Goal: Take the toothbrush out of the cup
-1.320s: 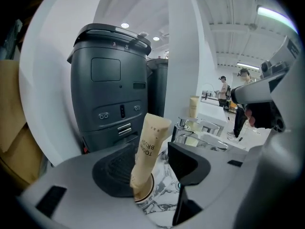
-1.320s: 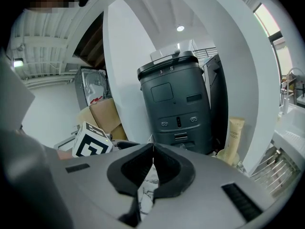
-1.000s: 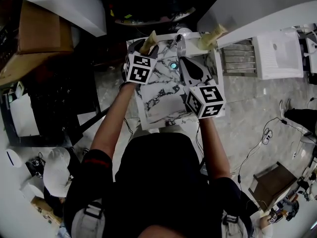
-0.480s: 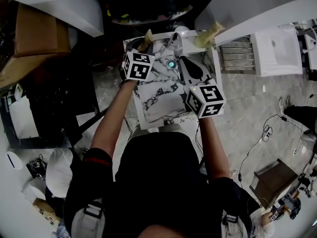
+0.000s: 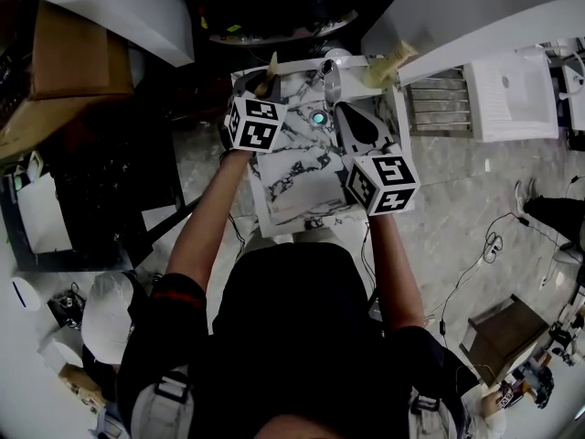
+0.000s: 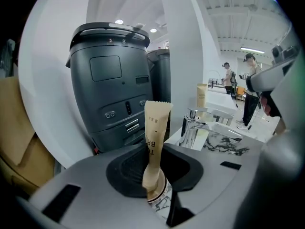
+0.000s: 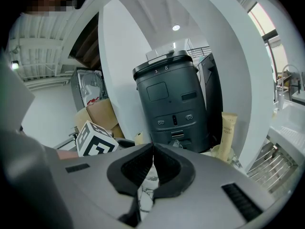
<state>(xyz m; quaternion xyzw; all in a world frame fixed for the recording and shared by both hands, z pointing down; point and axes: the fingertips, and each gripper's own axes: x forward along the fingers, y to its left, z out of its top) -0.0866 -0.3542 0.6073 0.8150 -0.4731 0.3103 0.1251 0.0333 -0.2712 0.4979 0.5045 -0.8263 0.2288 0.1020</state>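
Photographed from above and from both tools at a white marble-patterned counter [image 5: 292, 181] with grey veins. Caught the left gripper [image 6: 159, 150] with jaws just drawn in from wide to a narrow gap, both black pads pressed against the flat tan paper-wrapped toothbrush [image 6: 156, 128]. Found the toothbrush upright and not yet lifted out, its lower end down inside the small round white cup [image 6: 162, 200] with a dark-veined rim, the crimped top of its wrapper well above the pads. Placed the cup at the counter's far left corner, near a chrome faucet [image 6: 193, 128] at the middle of the back edge. Showed the right gripper [image 7: 152, 149] fully closed, pad tips touching, with nothing in its grip and only the veined counter visible through the slit below. Pointed that gripper toward the faucet from the right, beside a small round teal spot [image 5: 318, 117] in the counter. Backed the scene with a tall dark grey plastic machine [image 6: 112, 80] with a domed lid, just behind the counter. Included, at the far right corner, a second tan paper-wrapped tube [image 7: 228, 130] upright in a cup of its own, and two people [image 6: 250, 89] standing in the bright room beyond.
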